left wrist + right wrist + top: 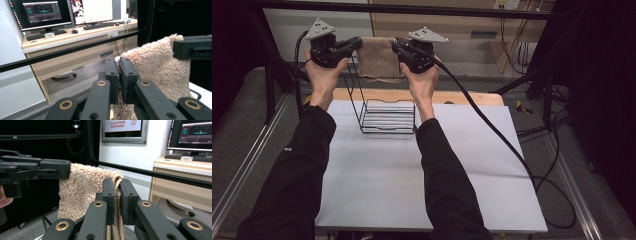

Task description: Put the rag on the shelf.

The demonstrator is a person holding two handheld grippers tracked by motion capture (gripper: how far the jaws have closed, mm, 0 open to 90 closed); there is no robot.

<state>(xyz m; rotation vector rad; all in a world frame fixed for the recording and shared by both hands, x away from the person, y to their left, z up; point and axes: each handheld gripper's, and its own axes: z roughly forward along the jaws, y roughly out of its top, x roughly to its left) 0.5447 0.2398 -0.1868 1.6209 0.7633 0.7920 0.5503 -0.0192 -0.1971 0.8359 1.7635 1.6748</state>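
- The left gripper (356, 44) is clamped tight on the left top corner of the beige towel (379, 56).
- The right gripper (396, 46) pinches its right top corner.
- The towel hangs spread above the black wire rack (384, 117), at the counter's (427, 175) far edge.

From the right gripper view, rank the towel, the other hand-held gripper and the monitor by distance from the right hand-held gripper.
1. Towel: pinched between the right hand-held gripper jaws.
2. Left hand-held gripper: at the left, clamping the towel's far corner.
3. Monitor: upper right, on the desk beyond the black bar.
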